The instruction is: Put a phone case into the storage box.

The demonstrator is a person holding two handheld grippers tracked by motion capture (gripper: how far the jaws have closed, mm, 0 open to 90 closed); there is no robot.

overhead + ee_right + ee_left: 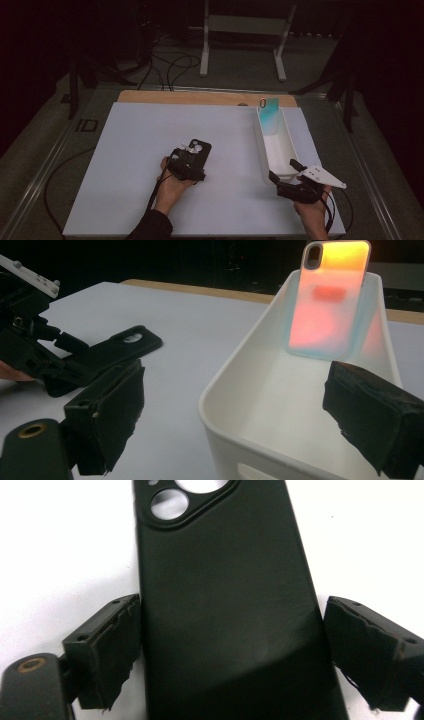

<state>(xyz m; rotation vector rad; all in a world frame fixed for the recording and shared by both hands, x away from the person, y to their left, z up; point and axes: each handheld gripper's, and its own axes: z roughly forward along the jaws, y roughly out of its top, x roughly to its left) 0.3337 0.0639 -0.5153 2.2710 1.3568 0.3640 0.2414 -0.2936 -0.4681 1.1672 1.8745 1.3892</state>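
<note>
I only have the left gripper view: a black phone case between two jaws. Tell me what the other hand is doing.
Observer: The right gripper sits open at the near end of a white bin.
Operator: Report what's in the bin.
Observer: One iridescent phone case, leaning upright against the far wall.
Operator: Now give me the black case's position.
Observer: The black case lies on the white table, left of the bin, at the left gripper.

The left claw point(192, 162) and the right claw point(282, 170) both have jaws spread apart, each held low in 1 hand.
</note>
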